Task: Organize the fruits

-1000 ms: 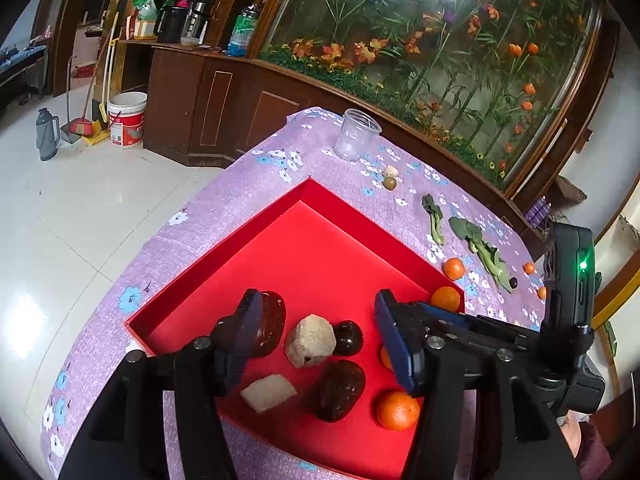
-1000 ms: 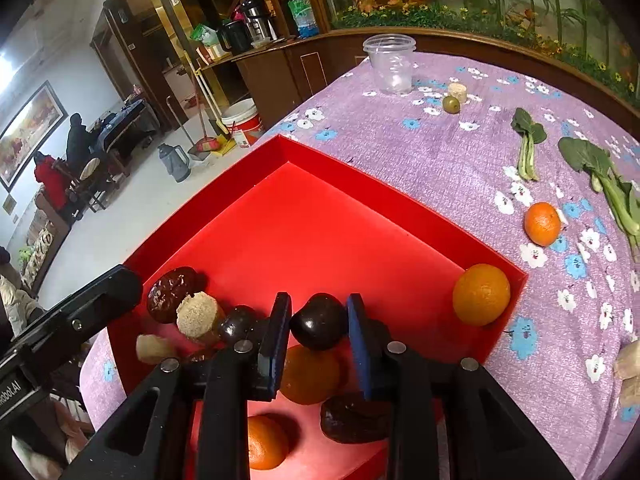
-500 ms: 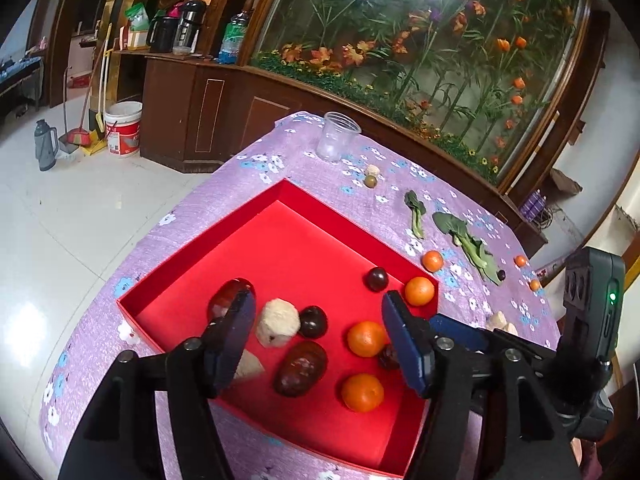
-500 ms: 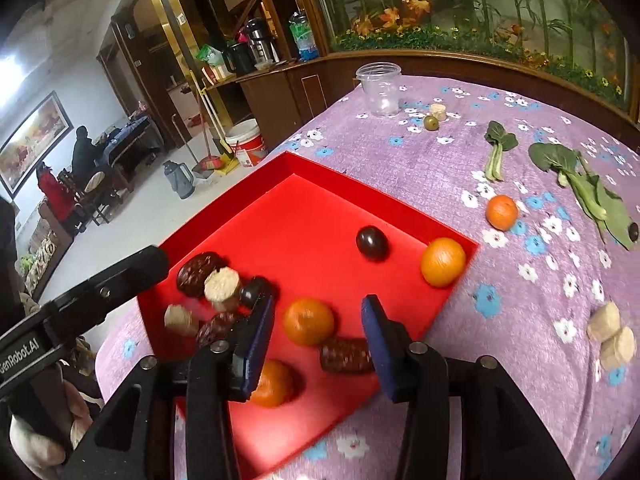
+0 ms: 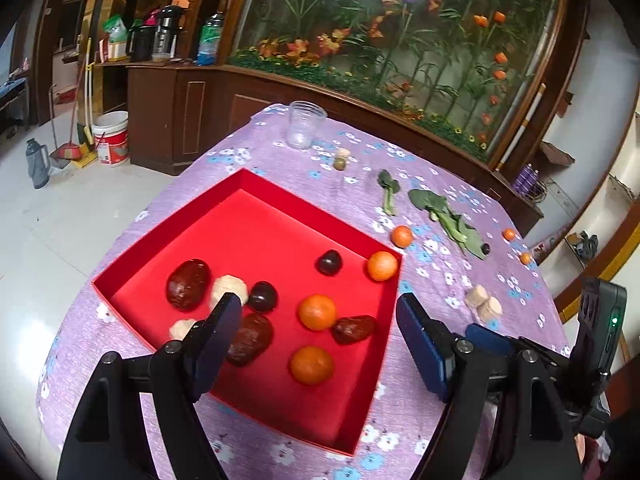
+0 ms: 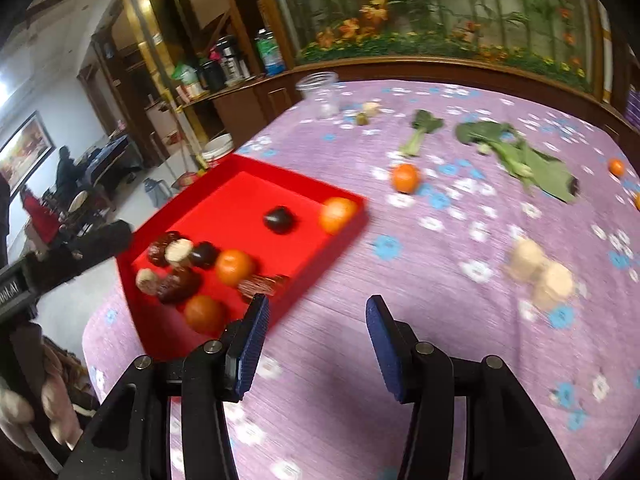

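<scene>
A red tray (image 5: 264, 192) (image 6: 348, 220) on the purple flowered table holds three oranges, dark plums, brown dates and pale chunks. A dark plum (image 5: 329, 262) (image 6: 279, 219) lies alone near an orange (image 5: 382, 266) in the tray's far corner. My left gripper (image 5: 320, 340) is open and empty above the tray's near side. My right gripper (image 6: 314, 340) is open and empty over the cloth, right of the tray. An orange (image 5: 401, 236) (image 6: 405, 178) and two pale chunks (image 5: 484, 304) (image 6: 540, 270) lie on the cloth.
Leafy greens (image 5: 444, 216) (image 6: 520, 160), a small green stalk (image 6: 420, 128), two small oranges (image 5: 509, 234) and a clear cup (image 5: 304, 128) (image 6: 322, 94) lie farther back. A wooden counter and a flower mural stand behind the table. The table edge drops to the floor at left.
My right gripper let go of the dark plum in the tray, opened and moved back and right over the cloth. My left gripper rose and pulled back from the tray.
</scene>
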The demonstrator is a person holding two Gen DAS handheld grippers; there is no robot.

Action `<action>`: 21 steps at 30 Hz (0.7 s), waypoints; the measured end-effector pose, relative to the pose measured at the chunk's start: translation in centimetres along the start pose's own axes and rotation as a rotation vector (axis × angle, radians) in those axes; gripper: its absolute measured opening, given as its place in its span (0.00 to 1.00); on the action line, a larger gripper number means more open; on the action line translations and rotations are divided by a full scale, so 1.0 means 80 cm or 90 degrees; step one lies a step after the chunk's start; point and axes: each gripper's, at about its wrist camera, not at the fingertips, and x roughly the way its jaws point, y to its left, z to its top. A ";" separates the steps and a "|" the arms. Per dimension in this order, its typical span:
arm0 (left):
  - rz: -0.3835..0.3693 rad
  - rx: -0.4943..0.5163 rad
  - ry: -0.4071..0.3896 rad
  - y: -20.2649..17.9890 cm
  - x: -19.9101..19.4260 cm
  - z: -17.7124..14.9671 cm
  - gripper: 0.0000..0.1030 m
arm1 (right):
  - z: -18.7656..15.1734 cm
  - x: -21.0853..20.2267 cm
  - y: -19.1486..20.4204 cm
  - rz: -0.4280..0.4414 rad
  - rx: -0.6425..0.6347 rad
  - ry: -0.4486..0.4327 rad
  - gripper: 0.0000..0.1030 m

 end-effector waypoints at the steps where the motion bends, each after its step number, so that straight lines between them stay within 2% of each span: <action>1: -0.004 0.004 0.002 -0.004 0.000 -0.002 0.77 | -0.005 -0.008 -0.013 -0.010 0.011 -0.003 0.53; 10: -0.041 0.048 0.053 -0.049 0.033 -0.020 0.77 | -0.041 -0.056 -0.143 -0.104 0.132 -0.005 0.53; 15: -0.054 0.082 0.067 -0.072 0.044 -0.027 0.77 | -0.042 -0.061 -0.174 -0.117 0.160 -0.009 0.53; 21: -0.071 0.104 0.079 -0.090 0.058 -0.018 0.77 | -0.032 -0.047 -0.177 -0.113 0.146 -0.001 0.53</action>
